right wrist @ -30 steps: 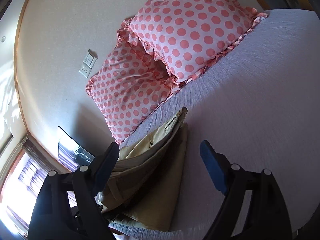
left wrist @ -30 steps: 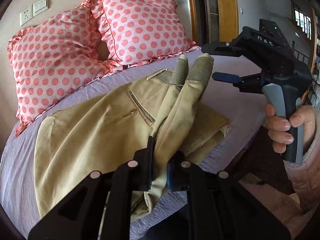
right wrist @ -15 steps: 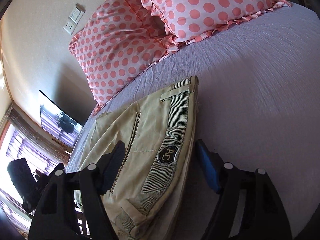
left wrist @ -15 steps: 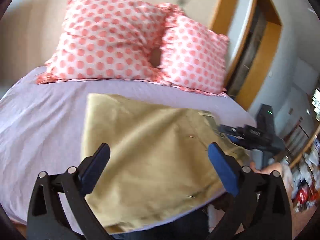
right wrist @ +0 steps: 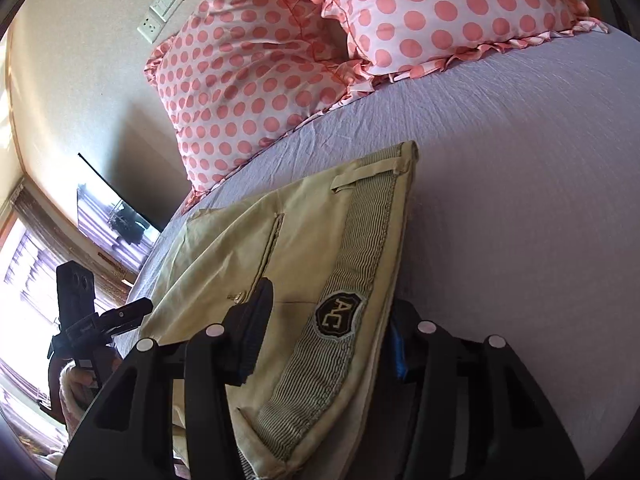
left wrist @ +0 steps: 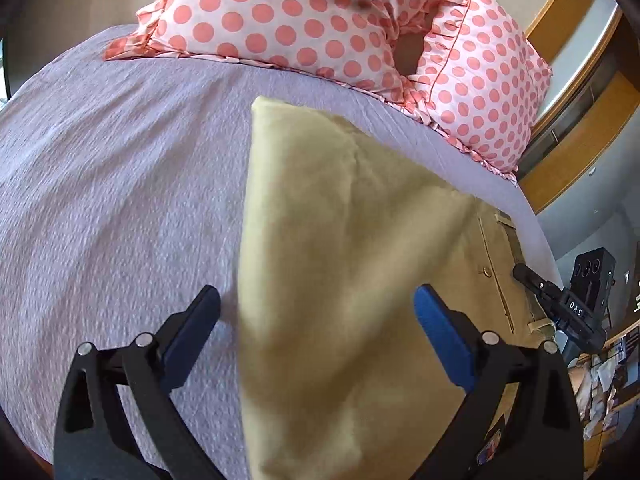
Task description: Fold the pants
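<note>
My right tool [right wrist: 324, 332] clamps the pants [right wrist: 304, 248] waistband to anchor it; left tool [left wrist: 316, 320] hovers spread above.

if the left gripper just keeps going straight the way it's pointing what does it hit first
Most likely the folded khaki pants: the left gripper is open, with the cloth spread right ahead between its fingers. Beyond lie the bed sheet and polka-dot pillows. Depth is hard to judge.
</note>
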Tool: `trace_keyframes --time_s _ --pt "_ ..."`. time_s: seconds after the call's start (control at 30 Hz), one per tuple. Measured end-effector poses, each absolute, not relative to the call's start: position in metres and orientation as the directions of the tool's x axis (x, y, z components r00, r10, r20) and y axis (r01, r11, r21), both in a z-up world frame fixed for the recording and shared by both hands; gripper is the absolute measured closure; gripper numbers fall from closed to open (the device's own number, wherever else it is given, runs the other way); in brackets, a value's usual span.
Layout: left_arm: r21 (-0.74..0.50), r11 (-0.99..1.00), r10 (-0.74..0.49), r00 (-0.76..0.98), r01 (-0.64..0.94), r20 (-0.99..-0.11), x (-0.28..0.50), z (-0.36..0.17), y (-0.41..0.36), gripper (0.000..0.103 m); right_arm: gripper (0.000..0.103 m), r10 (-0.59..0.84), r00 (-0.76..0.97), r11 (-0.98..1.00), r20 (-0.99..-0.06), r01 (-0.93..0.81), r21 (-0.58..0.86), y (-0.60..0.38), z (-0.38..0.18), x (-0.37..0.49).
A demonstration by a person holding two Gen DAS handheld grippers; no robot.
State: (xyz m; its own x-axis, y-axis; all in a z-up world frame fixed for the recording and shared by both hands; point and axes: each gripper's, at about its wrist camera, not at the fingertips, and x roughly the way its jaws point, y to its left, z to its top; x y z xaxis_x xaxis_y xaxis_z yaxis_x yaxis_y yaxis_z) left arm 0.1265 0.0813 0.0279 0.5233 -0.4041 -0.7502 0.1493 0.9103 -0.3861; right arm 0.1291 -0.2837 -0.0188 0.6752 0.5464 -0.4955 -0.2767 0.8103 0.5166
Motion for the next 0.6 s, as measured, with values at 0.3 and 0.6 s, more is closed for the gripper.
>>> trace_keyframes --time_s 0.3,0.6 --pt "-0.402 0.901 -0.431 0.465 0.166 -0.773 0.167 0.029 0.069 0.031 0.088 0.670 0.589 0.710 -0.452 -0.334 0.620 -0.295 -0.021 0.145" --pt "-0.437 0.879 -0.469 0.516 0.191 -0.717 0.196 0.059 0.075 0.096 0.091 0.712 0.581 0.666 -0.394 -0.380 0.642 -0.292 0.022 0.185"
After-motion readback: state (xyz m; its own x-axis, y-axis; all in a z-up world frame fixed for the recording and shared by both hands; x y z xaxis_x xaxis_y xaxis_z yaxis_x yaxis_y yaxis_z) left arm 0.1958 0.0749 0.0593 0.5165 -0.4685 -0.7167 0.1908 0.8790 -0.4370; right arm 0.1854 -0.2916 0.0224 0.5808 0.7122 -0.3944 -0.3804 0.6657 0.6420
